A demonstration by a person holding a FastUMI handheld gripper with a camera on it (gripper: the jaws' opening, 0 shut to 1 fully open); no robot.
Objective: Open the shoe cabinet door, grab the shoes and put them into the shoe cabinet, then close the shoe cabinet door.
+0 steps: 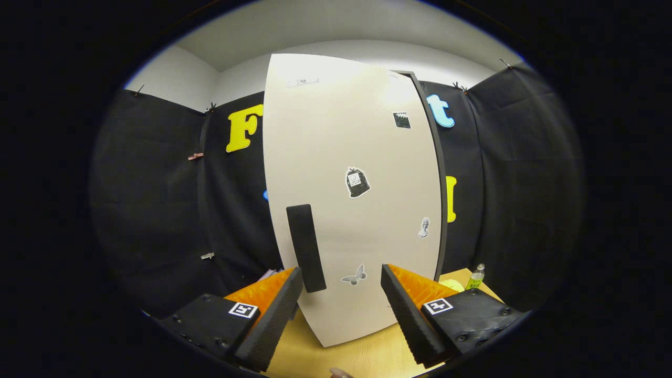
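The cabinet door [352, 199] stands upright on the table [367, 357], straight ahead of the gripper [341, 289], a tall pale panel that rises well above the fingers. A dark, upright handle [306, 248] sits low on the door's left side, its lower end just ahead of the left finger's tip and very near it; whether they touch cannot be told. Small stickers dot the door: a butterfly [354, 275] low down between the fingers, a dark bag-shaped one [357, 182] near the middle, a little bust [423, 228] toward the right edge, a clapperboard [401, 119] higher up, and a faint one [302, 82] near the top. A dark frame edge [438, 178] runs down the door's right side, and the door looks closed against it. The gripper's fingers are spread wide apart with nothing between them but the lower part of the door beyond. To the right of the door, past the right finger, a small bottle [476, 277] with a green label stands on the table, with something yellow [451, 284] just beside it. To the left, behind the left finger, a bit of something purplish [269, 274] peeks out. Black cloth [157, 199] hangs all round, held with clips [195, 156], and white wall shows above.
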